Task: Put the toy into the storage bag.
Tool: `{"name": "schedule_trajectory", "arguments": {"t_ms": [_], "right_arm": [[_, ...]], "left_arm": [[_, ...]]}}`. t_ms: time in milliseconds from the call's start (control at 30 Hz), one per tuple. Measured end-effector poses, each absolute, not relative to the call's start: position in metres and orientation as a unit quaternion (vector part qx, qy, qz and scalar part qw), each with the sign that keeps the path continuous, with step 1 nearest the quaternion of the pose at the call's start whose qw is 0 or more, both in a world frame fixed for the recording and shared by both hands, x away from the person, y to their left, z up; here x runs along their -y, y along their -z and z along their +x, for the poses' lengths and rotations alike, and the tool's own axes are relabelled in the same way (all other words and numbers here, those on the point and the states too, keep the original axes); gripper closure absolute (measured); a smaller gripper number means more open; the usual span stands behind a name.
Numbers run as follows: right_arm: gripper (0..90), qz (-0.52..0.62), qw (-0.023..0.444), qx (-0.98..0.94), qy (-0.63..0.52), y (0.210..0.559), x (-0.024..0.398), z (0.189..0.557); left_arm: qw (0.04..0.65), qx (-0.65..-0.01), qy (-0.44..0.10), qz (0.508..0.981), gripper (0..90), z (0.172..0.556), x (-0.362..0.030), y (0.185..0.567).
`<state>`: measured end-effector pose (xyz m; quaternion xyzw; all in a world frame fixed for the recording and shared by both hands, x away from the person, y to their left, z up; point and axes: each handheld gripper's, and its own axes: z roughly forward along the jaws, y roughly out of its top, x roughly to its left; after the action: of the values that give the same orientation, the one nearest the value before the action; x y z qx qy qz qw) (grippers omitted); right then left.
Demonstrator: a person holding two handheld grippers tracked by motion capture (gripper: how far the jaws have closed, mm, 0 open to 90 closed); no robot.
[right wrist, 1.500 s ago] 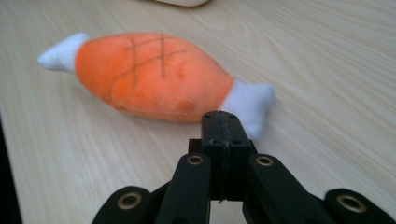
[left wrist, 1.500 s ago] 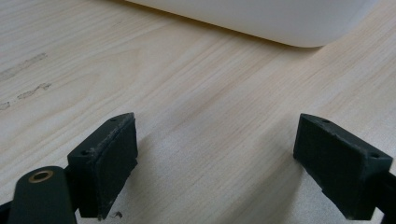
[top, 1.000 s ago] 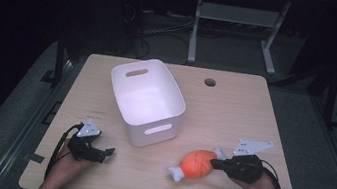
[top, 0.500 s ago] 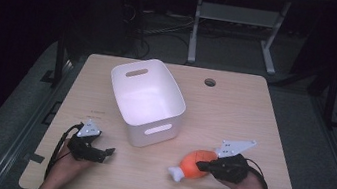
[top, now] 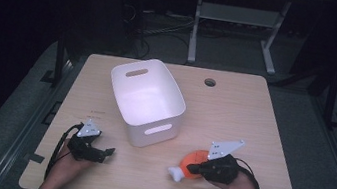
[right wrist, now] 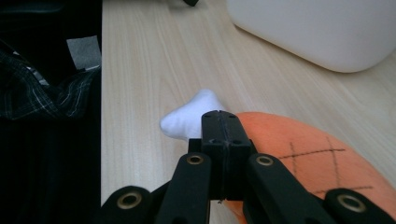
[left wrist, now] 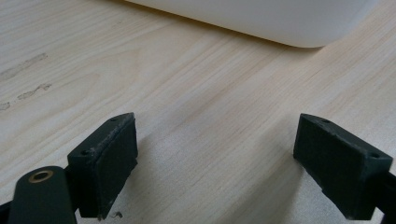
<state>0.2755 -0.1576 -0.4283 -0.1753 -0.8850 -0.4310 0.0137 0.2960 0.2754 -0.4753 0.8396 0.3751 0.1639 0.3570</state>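
Fingers (right wrist: 219, 128) of my right gripper (top: 194, 168) were together beside the orange toy (top: 193, 159), near the bench's front edge; left gripper (top: 106, 152) fingers apart, farther off.

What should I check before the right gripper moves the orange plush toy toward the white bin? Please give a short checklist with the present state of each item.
1. Right gripper jaws closed: ok, they meet with no gap in the right gripper view.
2. Jaws really pinch the orange plush toy: cannot tell; they lie against its edge near the white tip, but no fabric shows between them.
3. White bin upright, opening free: ok.
4. Table between toy and bin free of obstacles: ok.
5. Left gripper out of the way: ok, open and holding nothing, at the bin's other side.
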Motion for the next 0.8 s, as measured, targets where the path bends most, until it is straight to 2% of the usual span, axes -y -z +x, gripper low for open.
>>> {"name": "schedule_trajectory", "arguments": {"t_ms": [800], "right_arm": [[89.7, -0.153, 0.017, 0.900, 0.407, 0.437, 0.133, 0.280]], "left_arm": [[0.357, -0.375, -0.164, 0.840, 13.0, 0.296, -0.275, 0.475]]}}
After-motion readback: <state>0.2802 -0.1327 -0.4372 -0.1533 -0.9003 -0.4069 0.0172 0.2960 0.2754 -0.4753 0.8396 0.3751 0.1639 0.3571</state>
